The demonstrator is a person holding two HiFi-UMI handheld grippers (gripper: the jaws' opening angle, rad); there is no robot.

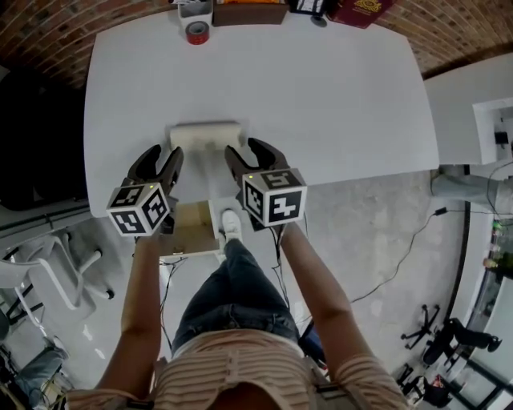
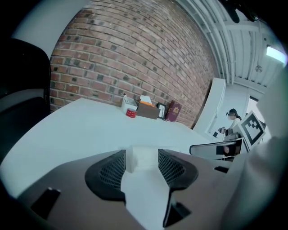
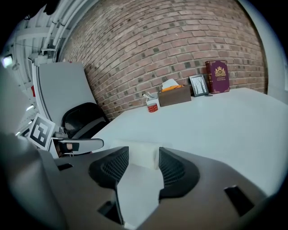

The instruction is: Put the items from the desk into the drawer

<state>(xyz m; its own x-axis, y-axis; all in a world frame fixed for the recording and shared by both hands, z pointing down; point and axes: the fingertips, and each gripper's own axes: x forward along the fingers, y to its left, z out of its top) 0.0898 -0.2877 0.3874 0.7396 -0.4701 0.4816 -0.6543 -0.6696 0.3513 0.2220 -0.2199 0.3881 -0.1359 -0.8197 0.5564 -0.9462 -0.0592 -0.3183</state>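
White block lies at the near edge of the worktop, between the two grippers. The left gripper sits just near the block's left end with its jaws moderately apart; in its own view the block shows in the gap at the fingertips, and I cannot tell whether they touch it. The right gripper is at the block's right end, jaws likewise apart, with the block just beyond them.

The items stand in a row along the far edge, well apart from both grippers: a white cup, a red tape roll, a brown box, a small picture frame and a maroon book. A wood-coloured panel shows below the near edge.
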